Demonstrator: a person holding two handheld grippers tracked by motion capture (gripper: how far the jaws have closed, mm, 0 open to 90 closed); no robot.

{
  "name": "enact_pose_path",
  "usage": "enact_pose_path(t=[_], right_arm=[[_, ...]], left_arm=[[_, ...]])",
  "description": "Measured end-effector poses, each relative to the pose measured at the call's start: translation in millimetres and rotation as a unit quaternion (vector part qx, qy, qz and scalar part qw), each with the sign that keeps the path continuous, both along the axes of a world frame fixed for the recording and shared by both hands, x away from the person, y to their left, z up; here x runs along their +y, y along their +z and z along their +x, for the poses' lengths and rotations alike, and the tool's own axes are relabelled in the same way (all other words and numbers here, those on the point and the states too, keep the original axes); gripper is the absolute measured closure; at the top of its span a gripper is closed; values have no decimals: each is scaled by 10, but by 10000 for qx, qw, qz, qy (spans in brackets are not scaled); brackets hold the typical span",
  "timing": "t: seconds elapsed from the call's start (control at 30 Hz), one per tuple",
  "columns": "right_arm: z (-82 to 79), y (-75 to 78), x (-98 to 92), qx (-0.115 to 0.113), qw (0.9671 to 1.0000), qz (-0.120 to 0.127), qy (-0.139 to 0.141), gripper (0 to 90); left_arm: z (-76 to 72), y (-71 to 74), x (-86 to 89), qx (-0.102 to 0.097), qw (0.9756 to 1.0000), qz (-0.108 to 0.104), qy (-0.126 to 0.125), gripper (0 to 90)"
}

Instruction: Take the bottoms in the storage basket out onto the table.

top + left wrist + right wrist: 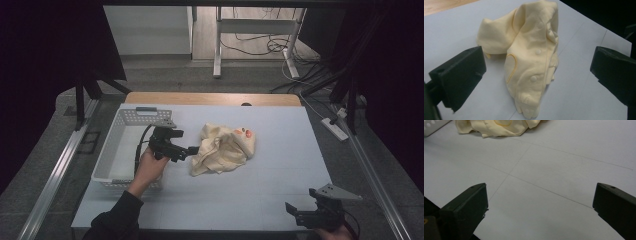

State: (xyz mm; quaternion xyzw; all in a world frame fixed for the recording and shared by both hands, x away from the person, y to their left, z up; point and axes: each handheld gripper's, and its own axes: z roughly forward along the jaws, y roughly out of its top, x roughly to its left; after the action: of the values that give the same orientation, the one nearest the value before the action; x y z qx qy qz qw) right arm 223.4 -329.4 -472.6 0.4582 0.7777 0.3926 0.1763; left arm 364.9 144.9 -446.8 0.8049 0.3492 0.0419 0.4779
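At the table's [260,200] near edge the right gripper [300,212] hovers with jaws spread wide and empty, bare surface stretching ahead of it. Farther in, the left gripper [192,150], jaws wide apart and gripping nothing, points at the crumpled cream garment [222,149] mid-table, just short of its left edge. Its own view shows snap buttons [538,52]; the high view shows an orange patch [243,133]. The white basket [131,117] stands left, inside mostly hidden.

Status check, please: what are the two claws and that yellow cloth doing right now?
Left gripper open, at cloth. Right gripper open, idle near table edge. Cloth crumpled, beside basket. Nothing in the way.
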Motion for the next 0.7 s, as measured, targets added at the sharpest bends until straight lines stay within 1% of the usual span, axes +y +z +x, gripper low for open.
enact_pose_path(t=[0.17, 0.27, 0.47, 0.7], right_arm=[[-2, 2, 6, -13, 10000, -11, -6, 4], [0, 1, 9, -23, 10000, -24, 1, 4], [0, 2, 15, -21, 10000, -47, 14, 4], [3, -1, 26, -20, 9999, -75, 73, 4]], left_arm=[[-34, -13, 34, 27, 10000, -24, 43, 0], [-52, -18, 59, 76, 9999, -130, 30, 0], [-96, -13, 132, 64, 9997, -206, 90, 0], [-166, 8, 184, 31, 9998, -172, 122, 0]])
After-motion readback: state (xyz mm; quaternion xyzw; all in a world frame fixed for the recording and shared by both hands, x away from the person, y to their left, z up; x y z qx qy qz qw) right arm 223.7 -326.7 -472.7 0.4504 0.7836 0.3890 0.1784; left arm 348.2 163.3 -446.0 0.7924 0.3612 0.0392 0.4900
